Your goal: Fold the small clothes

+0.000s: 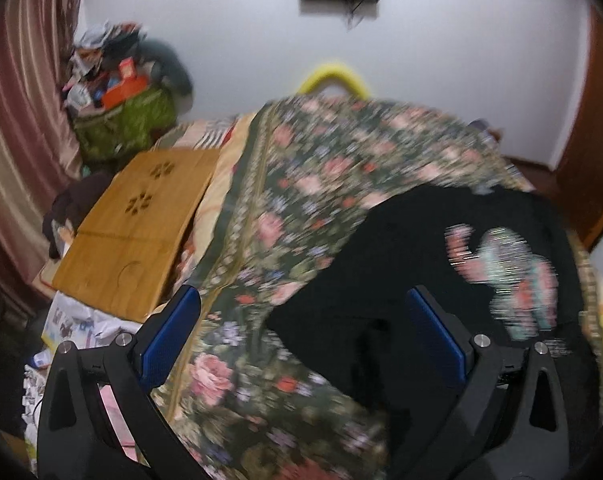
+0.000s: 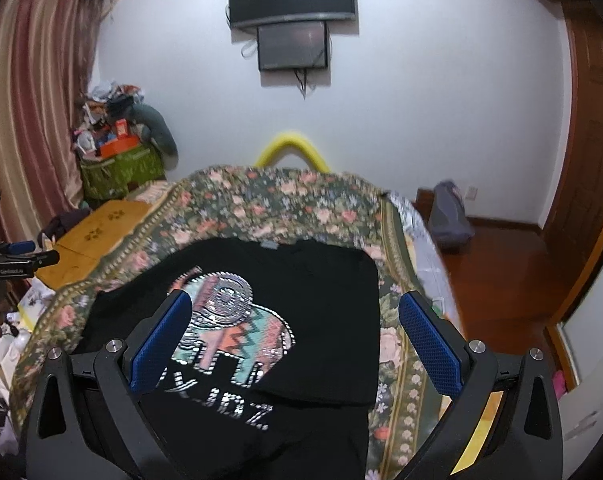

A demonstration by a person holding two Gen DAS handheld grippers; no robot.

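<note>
A small black T-shirt with a sequined pastel elephant print lies on a floral bedspread. Its right side looks folded inward with a straight edge. My right gripper is open and empty, held above the shirt's print. In the left wrist view the shirt lies to the right, blurred. My left gripper is open and empty above the shirt's left edge and the bedspread. The left gripper also shows at the left edge of the right wrist view.
A wooden lap tray lies on the bed's left side. A green basket piled with clutter stands by the curtain. A yellow bar rises beyond the bed. Wooden floor and a grey bag are at the right.
</note>
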